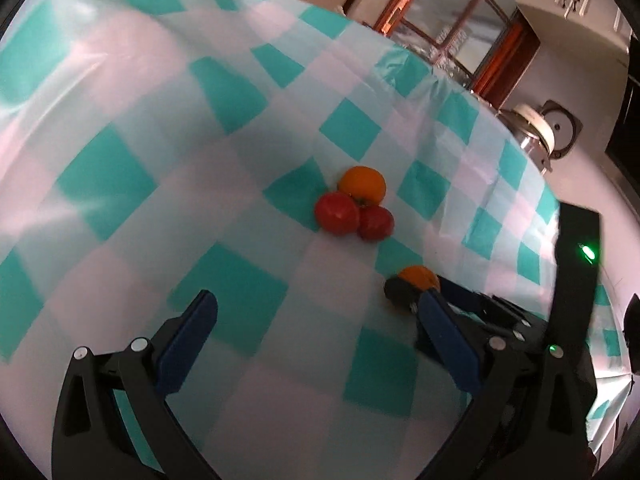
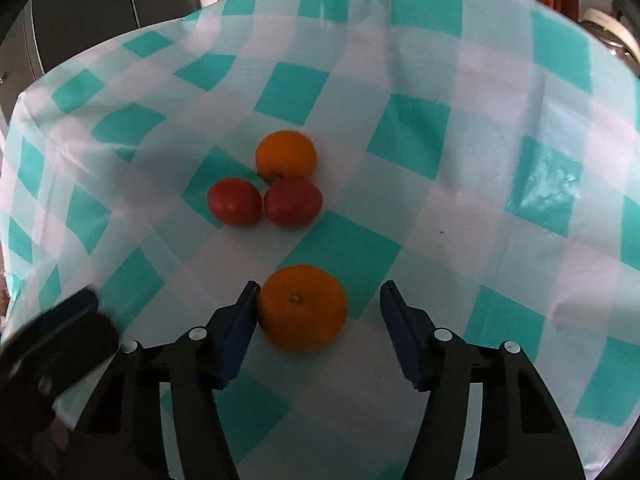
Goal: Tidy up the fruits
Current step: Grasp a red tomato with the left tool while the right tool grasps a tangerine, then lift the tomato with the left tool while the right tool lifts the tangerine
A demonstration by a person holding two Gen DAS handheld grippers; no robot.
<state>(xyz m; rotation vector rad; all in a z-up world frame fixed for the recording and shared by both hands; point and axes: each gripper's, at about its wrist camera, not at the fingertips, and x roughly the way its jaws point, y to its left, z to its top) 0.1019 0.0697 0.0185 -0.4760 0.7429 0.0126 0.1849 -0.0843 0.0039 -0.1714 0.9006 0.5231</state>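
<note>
An orange lies on the checked tablecloth between the open fingers of my right gripper; the left pad touches it, the right pad stands apart. Farther on, a second orange and two red tomatoes sit bunched together. In the left wrist view my left gripper is open and empty above the cloth, with the same bunch ahead: orange, tomatoes. The near orange shows at the right, partly hidden by the right gripper.
The teal and white tablecloth covers the whole table; its far edge drops off. A metal pot with a lid and a wooden-framed cabinet stand beyond. The left gripper shows at the lower left of the right wrist view.
</note>
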